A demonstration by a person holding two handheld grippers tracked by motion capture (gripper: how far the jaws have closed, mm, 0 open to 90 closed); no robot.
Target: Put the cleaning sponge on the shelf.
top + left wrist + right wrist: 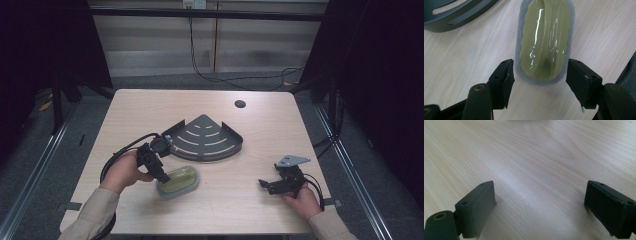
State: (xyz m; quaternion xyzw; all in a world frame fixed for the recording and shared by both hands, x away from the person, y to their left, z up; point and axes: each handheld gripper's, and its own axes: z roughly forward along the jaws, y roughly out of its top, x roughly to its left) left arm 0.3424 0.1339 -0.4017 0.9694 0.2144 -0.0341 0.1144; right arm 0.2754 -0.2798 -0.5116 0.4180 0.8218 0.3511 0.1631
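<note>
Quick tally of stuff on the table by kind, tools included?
Sponge: 1
Corner rack: 1
Tools: 2, left tool and right tool
Total: 4

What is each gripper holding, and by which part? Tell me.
Nothing is held. The left gripper straddles the near end of the sponge, its pads apart from it. The right gripper is open over bare table.

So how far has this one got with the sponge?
Nothing is finished: the sponge lies flat on the table, outside the black corner rack. In hand: the left tongs straddle its near end, pads not yet pressing. Left: gripping and moving it. The right tongs rest open.
</note>
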